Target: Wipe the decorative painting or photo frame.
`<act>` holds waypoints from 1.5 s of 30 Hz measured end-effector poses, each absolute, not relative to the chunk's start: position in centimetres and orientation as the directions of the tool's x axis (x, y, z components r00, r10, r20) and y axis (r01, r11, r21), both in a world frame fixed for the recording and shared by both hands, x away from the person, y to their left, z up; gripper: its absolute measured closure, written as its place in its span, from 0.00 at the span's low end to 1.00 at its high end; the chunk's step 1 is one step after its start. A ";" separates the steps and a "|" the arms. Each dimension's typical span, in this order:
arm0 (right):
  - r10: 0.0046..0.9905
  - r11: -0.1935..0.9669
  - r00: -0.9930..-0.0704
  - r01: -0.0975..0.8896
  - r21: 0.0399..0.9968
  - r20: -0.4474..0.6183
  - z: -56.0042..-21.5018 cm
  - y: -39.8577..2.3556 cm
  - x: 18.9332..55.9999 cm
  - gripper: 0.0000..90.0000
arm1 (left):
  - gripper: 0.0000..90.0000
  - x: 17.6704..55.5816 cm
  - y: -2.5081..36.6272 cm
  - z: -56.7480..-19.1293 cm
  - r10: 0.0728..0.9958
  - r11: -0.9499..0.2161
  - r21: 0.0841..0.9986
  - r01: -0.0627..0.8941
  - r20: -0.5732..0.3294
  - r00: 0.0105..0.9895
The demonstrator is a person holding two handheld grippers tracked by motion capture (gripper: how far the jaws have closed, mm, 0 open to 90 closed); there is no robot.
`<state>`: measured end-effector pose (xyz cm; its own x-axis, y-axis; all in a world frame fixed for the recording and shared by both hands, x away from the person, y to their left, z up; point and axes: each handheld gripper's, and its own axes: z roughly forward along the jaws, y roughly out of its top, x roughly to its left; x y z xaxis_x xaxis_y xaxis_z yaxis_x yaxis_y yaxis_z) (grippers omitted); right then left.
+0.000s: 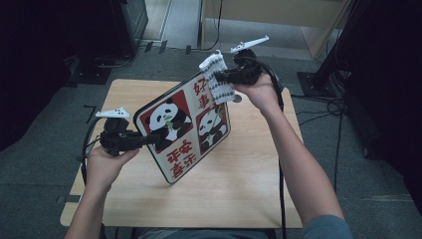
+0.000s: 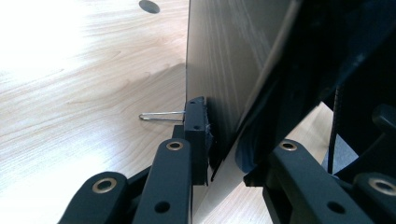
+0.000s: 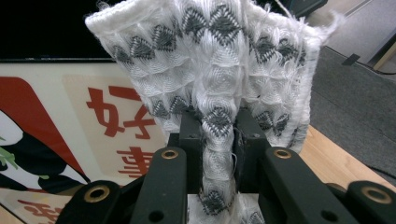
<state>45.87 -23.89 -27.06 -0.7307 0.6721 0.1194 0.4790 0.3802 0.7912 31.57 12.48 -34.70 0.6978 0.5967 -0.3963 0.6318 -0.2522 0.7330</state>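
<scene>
The only writing is on the panda board (image 1: 186,132), in red Chinese characters. In the high view, its upper right panel carries two characters, the top one reading 好 and the one under it 事. Its lower left panel carries four more, set upside down to the camera; they appear to read 平安喜乐, though they are small and not certain. In the right gripper view, the board (image 3: 70,135) shows 好 again in red on its pale panel, with the top of a second character below it.
</scene>
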 end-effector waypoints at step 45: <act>0.667 0.346 -0.726 0.501 0.793 0.168 -32.4 -25.1 44.6 0.86 | 0.85 31.6 12.6 -34.7 0.591 -0.252 0.733 0.631 -0.400 0.701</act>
